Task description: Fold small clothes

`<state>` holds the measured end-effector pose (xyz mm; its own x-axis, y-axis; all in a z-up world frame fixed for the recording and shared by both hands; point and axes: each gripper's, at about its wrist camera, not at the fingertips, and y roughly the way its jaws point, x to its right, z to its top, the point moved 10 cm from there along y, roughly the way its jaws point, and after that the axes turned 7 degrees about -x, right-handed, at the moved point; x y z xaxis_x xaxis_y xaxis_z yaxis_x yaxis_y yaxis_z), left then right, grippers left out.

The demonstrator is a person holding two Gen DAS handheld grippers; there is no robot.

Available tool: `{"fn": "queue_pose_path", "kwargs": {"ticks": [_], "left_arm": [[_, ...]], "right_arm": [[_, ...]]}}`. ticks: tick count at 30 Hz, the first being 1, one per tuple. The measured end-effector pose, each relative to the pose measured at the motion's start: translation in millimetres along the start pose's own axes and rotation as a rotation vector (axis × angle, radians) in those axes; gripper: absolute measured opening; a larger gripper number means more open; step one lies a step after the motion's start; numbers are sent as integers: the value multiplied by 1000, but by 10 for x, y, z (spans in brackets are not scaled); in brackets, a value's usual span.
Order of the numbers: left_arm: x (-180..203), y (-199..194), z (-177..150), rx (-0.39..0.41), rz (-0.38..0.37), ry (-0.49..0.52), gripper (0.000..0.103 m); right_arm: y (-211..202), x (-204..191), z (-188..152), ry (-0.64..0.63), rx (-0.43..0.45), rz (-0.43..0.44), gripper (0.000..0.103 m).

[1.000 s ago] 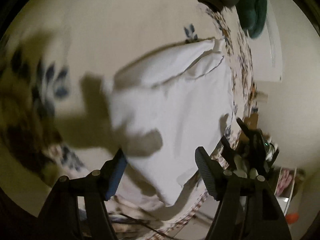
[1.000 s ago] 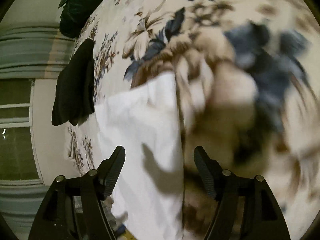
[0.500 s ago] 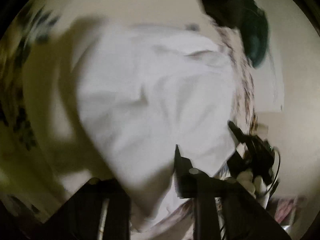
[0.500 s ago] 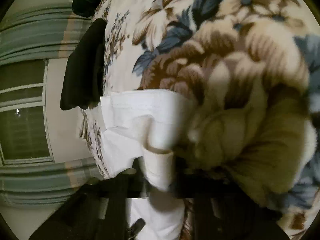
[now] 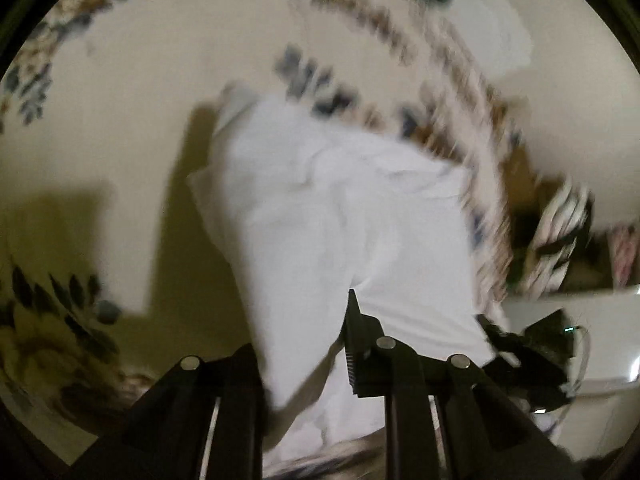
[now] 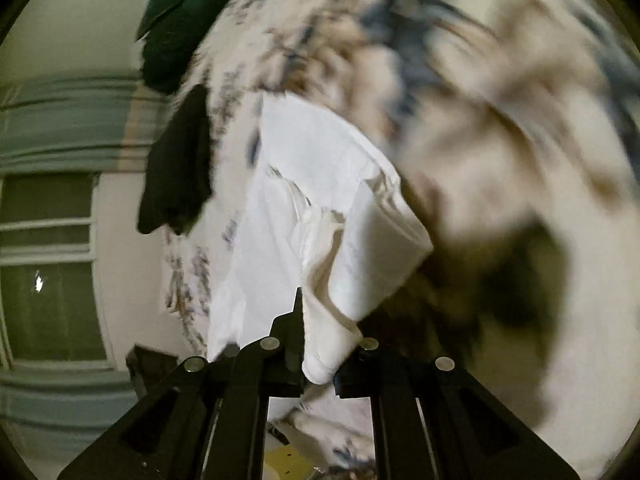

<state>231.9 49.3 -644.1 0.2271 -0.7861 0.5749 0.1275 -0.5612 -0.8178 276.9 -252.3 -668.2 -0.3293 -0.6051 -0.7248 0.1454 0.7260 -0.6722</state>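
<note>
- Your left gripper [image 5: 304, 344] grasps the near edge of the small white cotton garment [image 5: 340, 216]; its jaws are opening slightly with cloth between them.
- Your right gripper [image 6: 320, 344] pinches a rolled white hem, jaws closing on it.
- The garment hangs partly lifted over the cream floral quilted bedspread [image 5: 120, 100], far end resting on it.
- Expect it light, limp and thin: it sags and creases between your grips, so hold corners or hems, keeping them taut.
- A black cloth [image 6: 176, 168] and dark green fabric [image 6: 180, 24] lie at the bed's edge.
</note>
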Motion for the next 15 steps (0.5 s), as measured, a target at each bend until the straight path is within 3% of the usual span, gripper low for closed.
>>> {"fn": "queue_pose_path", "kwargs": {"ticks": [1, 3, 7, 11, 15], "left_arm": [[-114, 47, -68, -33, 21, -8, 19], [-247, 84, -155, -50, 19, -56, 37], [-312, -139, -363, 7, 18, -108, 54], [-347, -397, -453, 104, 36, -155, 55], [-358, -442, -275, 180, 45, -216, 55]], "right_arm": [[28, 131, -138, 29, -9, -29, 12], [135, 376, -328, 71, -67, -93, 19], [-94, 578, -357, 92, -120, -192, 44], [-541, 244, -89, -77, -88, -288, 52], [-412, -345, 321, -266, -113, -288, 53]]}}
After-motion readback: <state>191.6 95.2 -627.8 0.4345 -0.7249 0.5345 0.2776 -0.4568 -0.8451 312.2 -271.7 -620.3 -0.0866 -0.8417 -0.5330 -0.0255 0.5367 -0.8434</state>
